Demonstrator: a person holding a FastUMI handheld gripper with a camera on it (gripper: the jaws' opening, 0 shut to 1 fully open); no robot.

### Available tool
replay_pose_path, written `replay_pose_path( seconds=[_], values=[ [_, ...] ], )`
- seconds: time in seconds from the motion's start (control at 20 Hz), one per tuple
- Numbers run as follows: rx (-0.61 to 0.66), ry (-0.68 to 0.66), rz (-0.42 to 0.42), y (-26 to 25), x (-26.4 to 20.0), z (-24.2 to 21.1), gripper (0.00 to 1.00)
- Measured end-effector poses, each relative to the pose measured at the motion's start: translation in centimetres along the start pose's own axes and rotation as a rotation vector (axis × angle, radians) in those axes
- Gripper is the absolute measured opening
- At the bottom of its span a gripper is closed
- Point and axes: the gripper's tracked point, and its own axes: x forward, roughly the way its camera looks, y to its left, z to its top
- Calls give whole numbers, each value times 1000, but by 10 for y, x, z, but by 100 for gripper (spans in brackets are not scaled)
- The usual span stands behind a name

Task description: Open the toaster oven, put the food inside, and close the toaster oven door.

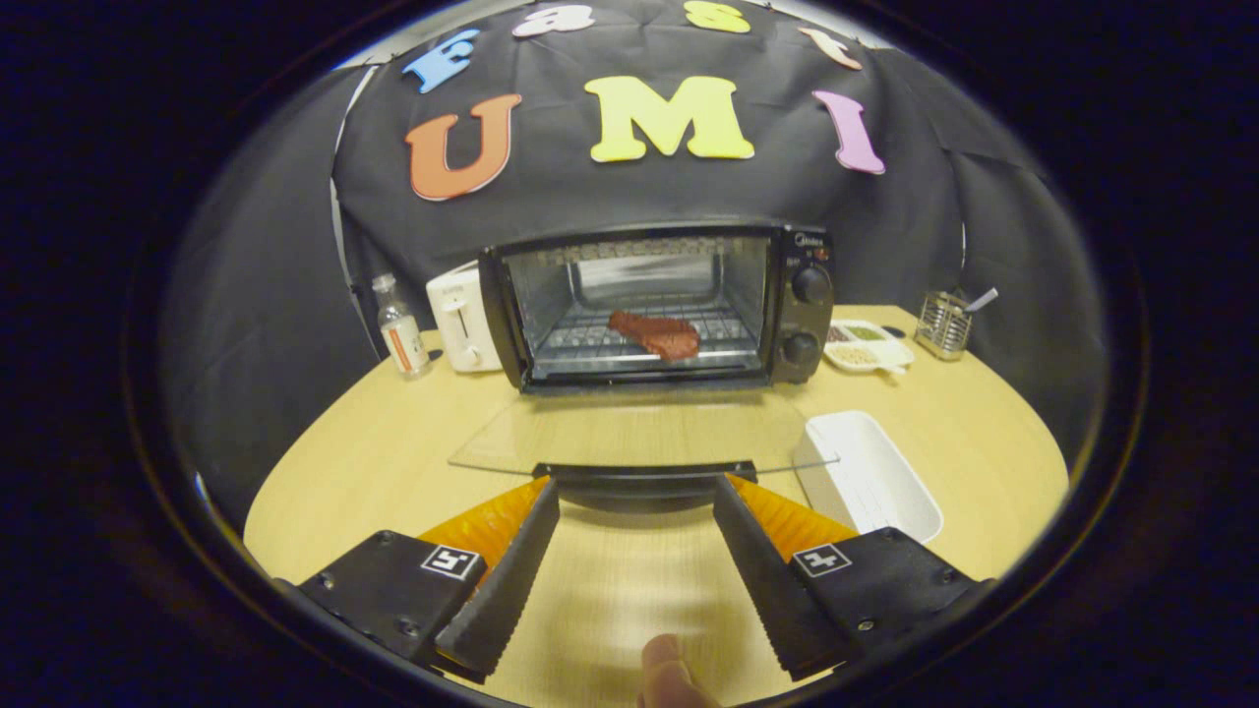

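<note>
A round wooden tabletop (393,442) carries a black toaster oven (657,305) at its far side, set against the booth's dark cloth wall. The oven's glass door (629,433) lies folded down flat toward the camera, with its dark handle (644,479) at the near edge. Inside, a reddish-brown piece of food (656,334) rests on the wire rack (590,344), toward the rack's middle right.

The gripper (636,492) is held low and level over the tabletop, pointing straight at the oven. Its two fingers (507,565) are spread wide apart and hold nothing; their tips sit on either side of the door handle, just short of it or level with it, and contact cannot be judged. A fingertip of the person's hand (669,674) shows between the fingers, close to the camera.

A white rectangular tray (870,477) sits just right of the open door. Left of the oven stand a white toaster (460,320) and a small clear bottle (400,326). To the oven's right are a divided dish (868,346) and a wire holder (942,324).
</note>
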Motion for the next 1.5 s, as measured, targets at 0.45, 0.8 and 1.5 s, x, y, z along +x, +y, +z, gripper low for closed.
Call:
replay_pose_path(
  seconds=[0.45,0.8,1.5],
  values=[
    [14,145,-11,-4,27,-34,100],
    [1,122,-22,-6,33,-23,100],
    [40,35,-66,-32,42,57,100]
  ],
)
